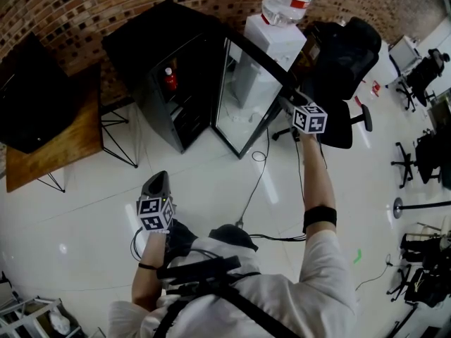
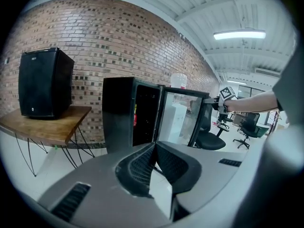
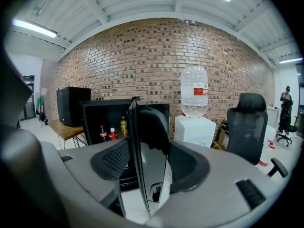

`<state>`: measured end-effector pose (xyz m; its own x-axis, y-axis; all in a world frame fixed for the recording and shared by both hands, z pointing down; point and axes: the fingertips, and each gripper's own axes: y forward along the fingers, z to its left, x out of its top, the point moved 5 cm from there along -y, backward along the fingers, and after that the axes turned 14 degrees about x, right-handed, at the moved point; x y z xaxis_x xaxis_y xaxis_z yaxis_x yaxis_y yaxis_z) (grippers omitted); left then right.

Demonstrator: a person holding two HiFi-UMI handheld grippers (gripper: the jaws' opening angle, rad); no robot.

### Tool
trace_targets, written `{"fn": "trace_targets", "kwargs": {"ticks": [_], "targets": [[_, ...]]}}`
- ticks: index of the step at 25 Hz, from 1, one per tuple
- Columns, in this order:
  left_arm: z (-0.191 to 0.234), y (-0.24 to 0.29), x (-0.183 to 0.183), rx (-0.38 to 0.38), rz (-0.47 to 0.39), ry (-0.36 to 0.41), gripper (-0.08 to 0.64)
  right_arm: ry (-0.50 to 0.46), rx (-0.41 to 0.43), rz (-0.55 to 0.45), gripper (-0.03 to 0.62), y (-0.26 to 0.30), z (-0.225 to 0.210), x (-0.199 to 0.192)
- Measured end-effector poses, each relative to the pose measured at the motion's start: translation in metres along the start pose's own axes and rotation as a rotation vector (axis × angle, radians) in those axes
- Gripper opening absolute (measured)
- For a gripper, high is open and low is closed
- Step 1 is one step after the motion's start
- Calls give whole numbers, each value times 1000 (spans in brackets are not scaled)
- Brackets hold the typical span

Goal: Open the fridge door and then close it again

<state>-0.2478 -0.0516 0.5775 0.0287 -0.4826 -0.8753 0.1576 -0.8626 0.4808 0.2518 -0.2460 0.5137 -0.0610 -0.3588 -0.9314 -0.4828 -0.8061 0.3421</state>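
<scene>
The small black fridge (image 1: 144, 48) sits in the upper middle of the head view. Its glass door (image 1: 243, 94) already hangs wide open. The right gripper (image 3: 147, 175) has the door's edge between its jaws, which stand apart and do not seem to squeeze it. The left gripper (image 2: 154, 163) is pressed closed and empty, low on the left. I think only closing the door is left.

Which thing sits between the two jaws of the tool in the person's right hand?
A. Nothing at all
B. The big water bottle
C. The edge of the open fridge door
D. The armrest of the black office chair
C: the right gripper view shows the fridge door, swung open and seen edge-on, standing upright in the gap between the jaws of the right gripper.
</scene>
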Motion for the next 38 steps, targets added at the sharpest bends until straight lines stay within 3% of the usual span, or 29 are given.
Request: {"fn": "trace_targets", "kwargs": {"ticks": [3,13,19,38], "targets": [[0,-2,0,-4,-3,-3,2,-8,-4,-1,241,-1,7,-1],[15,-10,10,-26,-13,-10,2,-36,37,-4,235,5,72,-7],[36,-13,21,-37,-20,-6,2,-101,6,-6,247,18,117,-9],[121,-15,37,-23,-22,4,2,-104,121,-54,227,93,242,-6]]}}
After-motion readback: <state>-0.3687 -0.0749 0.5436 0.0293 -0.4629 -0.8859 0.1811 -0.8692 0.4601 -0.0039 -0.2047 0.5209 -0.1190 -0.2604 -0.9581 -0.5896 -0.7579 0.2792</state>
